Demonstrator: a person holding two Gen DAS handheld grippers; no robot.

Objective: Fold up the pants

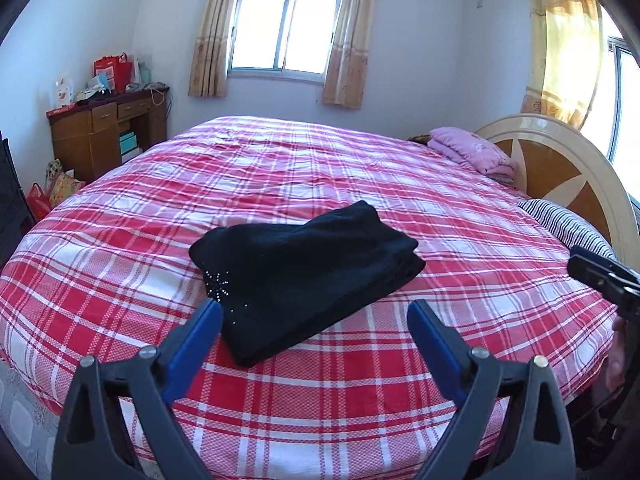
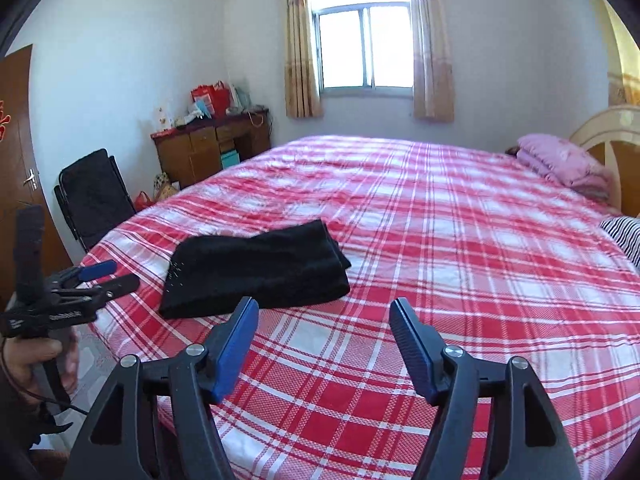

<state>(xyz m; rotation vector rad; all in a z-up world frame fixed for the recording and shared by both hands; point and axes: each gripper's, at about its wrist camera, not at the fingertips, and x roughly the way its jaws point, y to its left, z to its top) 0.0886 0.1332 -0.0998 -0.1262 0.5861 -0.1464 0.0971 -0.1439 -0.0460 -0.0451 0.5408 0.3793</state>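
Black pants (image 1: 304,276) lie folded in a compact stack on the red and white plaid bed (image 1: 460,240). They also show in the right wrist view (image 2: 256,272). My left gripper (image 1: 314,312) is open and empty, held just in front of the pants near the bed's front edge. It also shows from the side in the right wrist view (image 2: 106,276). My right gripper (image 2: 324,312) is open and empty, to the right of the pants and above the bedspread. Its tip shows at the right edge of the left wrist view (image 1: 600,276).
A folded pink quilt (image 1: 472,152) and a striped pillow (image 1: 568,224) lie by the wooden headboard (image 1: 560,168) on the right. A cluttered wooden desk (image 2: 212,144) and a black folding chair (image 2: 94,196) stand left of the bed. A window (image 2: 366,46) is behind.
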